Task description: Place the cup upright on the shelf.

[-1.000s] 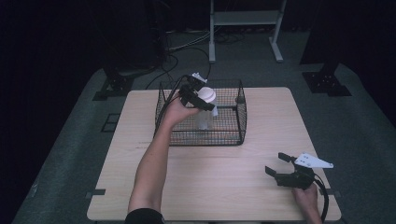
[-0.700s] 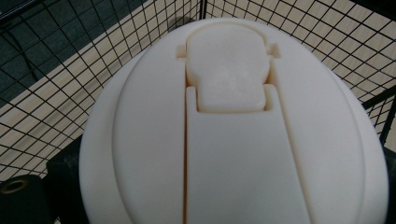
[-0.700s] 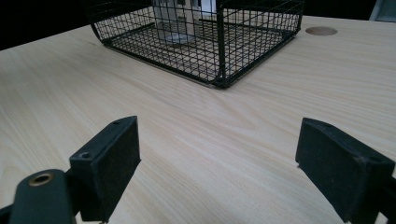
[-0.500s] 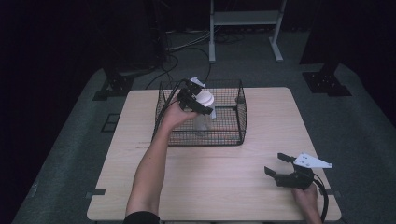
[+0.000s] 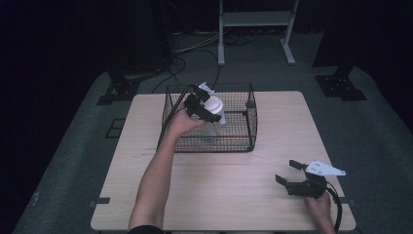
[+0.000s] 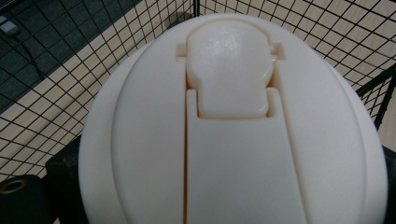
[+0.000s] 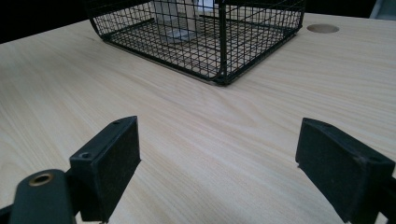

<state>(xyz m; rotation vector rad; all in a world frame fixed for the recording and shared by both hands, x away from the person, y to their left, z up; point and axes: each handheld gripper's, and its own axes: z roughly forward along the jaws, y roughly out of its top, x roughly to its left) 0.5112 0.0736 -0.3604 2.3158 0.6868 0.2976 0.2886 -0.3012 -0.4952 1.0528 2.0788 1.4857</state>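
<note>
You are pinching the bottle (image 5: 213,118) with your left gripper (image 5: 203,108); it is probably light and slippery, so stay below the lid (image 6: 233,126). Your right gripper (image 5: 292,177) is resting spread wide.

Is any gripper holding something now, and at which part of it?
The left gripper grips the white-lidded bottle near its top, just under the lid, over the wire basket. The right gripper is open and holds nothing.

We see a light wooden table (image 5: 234,195) standing on a grey carpeted floor (image 5: 370,131). Beyond the table's far edge stands a pale metal frame (image 5: 255,19), and black cables (image 5: 195,48) trail over the floor to the frame's left. Dark stand feet (image 5: 341,85) rest beside the table's far corners. The room behind lies in darkness.
</note>
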